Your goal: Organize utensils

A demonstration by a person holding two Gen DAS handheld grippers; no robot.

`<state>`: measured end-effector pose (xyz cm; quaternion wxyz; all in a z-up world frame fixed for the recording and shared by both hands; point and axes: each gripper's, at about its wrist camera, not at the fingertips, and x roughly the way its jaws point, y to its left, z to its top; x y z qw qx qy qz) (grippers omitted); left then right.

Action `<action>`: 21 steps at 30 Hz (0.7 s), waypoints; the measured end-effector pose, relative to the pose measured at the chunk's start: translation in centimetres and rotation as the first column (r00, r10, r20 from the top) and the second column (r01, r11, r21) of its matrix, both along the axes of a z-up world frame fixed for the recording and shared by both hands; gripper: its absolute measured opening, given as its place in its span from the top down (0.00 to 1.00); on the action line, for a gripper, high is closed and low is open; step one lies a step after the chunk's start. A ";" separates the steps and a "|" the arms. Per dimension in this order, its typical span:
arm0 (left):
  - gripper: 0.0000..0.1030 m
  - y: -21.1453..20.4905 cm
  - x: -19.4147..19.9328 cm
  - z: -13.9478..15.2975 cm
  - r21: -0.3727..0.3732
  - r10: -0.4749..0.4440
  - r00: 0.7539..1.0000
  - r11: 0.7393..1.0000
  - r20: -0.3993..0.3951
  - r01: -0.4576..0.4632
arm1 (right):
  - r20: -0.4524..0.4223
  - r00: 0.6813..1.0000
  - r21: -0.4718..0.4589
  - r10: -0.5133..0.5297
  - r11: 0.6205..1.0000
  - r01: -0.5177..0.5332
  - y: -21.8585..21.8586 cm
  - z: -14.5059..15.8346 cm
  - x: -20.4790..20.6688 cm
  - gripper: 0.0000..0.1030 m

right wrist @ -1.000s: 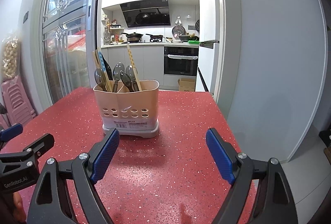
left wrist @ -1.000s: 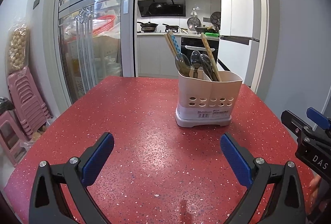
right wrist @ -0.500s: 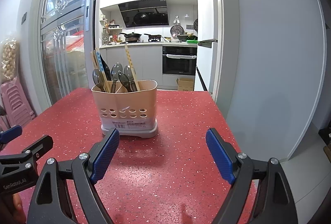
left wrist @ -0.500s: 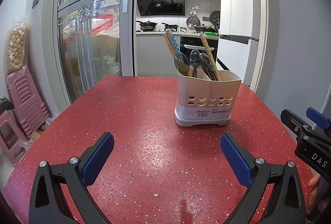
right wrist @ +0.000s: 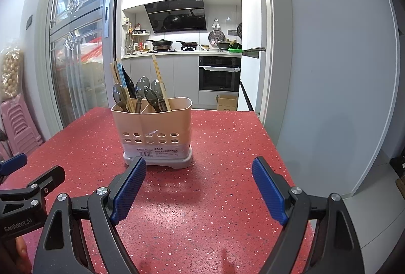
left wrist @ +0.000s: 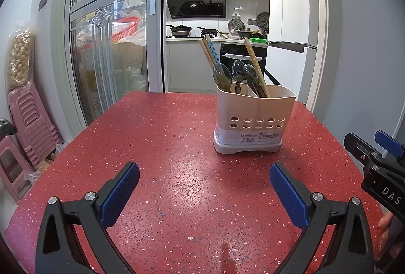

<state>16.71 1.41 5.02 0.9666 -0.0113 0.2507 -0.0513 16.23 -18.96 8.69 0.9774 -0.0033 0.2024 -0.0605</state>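
Bright, even indoor light; sharp focus; fisheye bending and dark vignette at edges.

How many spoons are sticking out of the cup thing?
4, all standing bowl-up in the utensil holder: one at the left, a tall one mid-holder, a darker one before it, one right. More may hide inside.

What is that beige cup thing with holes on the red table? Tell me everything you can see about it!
It is a utensil holder, beige and seemingly plastic, standing upright on the red speckled table. Two rows of round holes run across its front, with a barcode label below them, and it sits on a grey footed base. A divider splits the inside. Dark spoons and chopsticks stick out of the top, leaning. No hand-held gripper touches it.
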 end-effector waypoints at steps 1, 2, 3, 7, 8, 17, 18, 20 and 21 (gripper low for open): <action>0.00 0.0 0.0 0.0 0.000 0.000 1.000 1.000 0.000 0.000 | -0.001 1.000 0.002 0.001 1.000 -0.001 0.0 0.0 0.0 0.15; 0.00 0.0 0.0 0.0 0.001 0.000 1.000 1.000 0.000 0.000 | 0.000 1.000 0.003 0.001 1.000 -0.001 0.0 0.0 0.0 0.15; 0.00 0.0 0.0 0.0 0.001 0.002 1.000 1.000 0.001 -0.002 | 0.000 1.000 0.002 0.000 1.000 0.000 0.0 0.0 0.0 0.15; 0.00 0.0 0.0 -0.1 0.000 0.004 1.000 1.000 0.000 -0.004 | 0.000 1.000 0.001 0.000 1.000 0.000 0.0 0.0 0.0 0.15; 0.00 0.0 0.1 0.0 0.000 0.004 1.000 1.000 -0.001 -0.004 | 0.000 1.000 0.001 -0.001 1.000 0.001 0.0 0.0 0.0 0.15; 0.00 0.1 0.2 0.0 -0.001 0.010 1.000 1.000 -0.007 -0.010 | 0.002 1.000 0.002 0.000 1.000 0.000 -0.2 0.0 0.1 0.15; 0.00 0.1 0.2 0.0 -0.002 0.010 1.000 1.000 -0.007 -0.010 | 0.002 1.000 0.001 0.000 1.000 0.000 -0.2 0.0 0.1 0.15; 0.00 0.1 0.2 0.0 -0.001 0.010 1.000 1.000 -0.008 -0.010 | 0.002 1.000 0.001 0.001 1.000 -0.001 -0.2 0.0 0.1 0.15; 0.00 0.1 0.2 0.0 -0.001 0.010 1.000 1.000 -0.008 -0.010 | 0.002 1.000 0.002 0.001 1.000 -0.001 -0.2 0.0 0.1 0.15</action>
